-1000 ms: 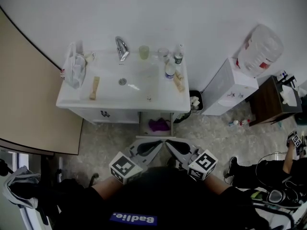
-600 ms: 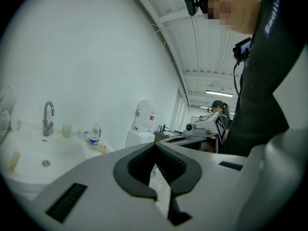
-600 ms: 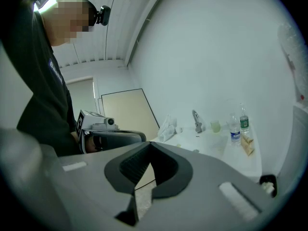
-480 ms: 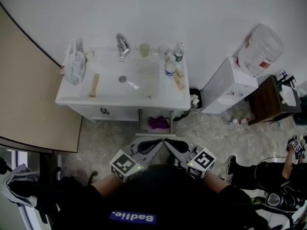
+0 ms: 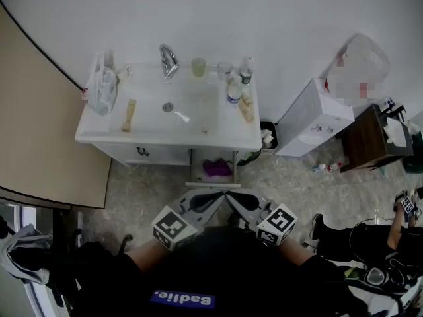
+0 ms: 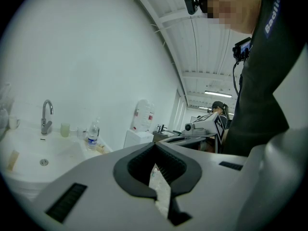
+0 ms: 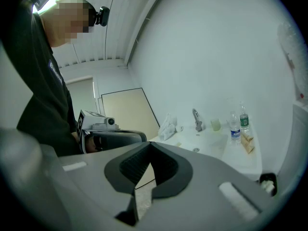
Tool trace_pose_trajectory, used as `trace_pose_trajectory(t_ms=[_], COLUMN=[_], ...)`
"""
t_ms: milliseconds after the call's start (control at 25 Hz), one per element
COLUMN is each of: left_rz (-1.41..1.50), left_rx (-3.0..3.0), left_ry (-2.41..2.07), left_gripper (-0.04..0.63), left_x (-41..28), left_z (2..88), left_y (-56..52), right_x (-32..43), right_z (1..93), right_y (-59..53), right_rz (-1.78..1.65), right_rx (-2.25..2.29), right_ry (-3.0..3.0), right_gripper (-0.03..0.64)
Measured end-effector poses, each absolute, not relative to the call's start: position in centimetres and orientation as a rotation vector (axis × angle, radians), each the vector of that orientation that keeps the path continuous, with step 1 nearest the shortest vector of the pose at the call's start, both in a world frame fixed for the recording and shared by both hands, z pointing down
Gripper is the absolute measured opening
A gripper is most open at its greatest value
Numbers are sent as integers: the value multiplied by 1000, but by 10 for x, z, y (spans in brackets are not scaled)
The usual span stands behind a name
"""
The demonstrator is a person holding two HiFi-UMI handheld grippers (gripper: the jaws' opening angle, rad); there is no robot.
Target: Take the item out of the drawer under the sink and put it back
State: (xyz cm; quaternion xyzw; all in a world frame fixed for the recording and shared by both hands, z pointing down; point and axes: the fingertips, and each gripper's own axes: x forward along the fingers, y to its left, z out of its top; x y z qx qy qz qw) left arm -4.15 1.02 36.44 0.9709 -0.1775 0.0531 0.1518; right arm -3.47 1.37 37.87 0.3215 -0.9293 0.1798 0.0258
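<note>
Stillness — left tool point(image 6: 155, 144) and right tool point(image 7: 149, 145) stay closed and empty, so the crumpled purple item point(image 5: 217, 169) still lies untaken in the open white drawer point(image 5: 196, 171).

We find bare floor point(image 5: 152, 190) open before the drawer point(image 5: 213, 181), the sink counter point(image 5: 158, 136) overhanging it from above, and a bin point(image 5: 267, 138) standing close on its right side.

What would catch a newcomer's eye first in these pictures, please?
The white sink against the wall, cluttered with bottles and a plastic bag, stands out first. Beneath it, a purple item lies in the open compartment. Nearest the camera, the left gripper and right gripper, both shut, angle toward each other.
</note>
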Motion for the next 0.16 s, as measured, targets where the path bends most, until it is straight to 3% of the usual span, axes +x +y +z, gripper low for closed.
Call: trace_pose_trajectory(t_ms=[160], left_rz=[155], left_rx=[2789], left_ry=[-511], left_gripper=[6], left_x=[-41], left_z=[366], left_y=[10], right_x=[-34], right_z=[379], right_y=[14], right_rz=[558], right_rx=[991], right_ry=[-2876], right_gripper=[2])
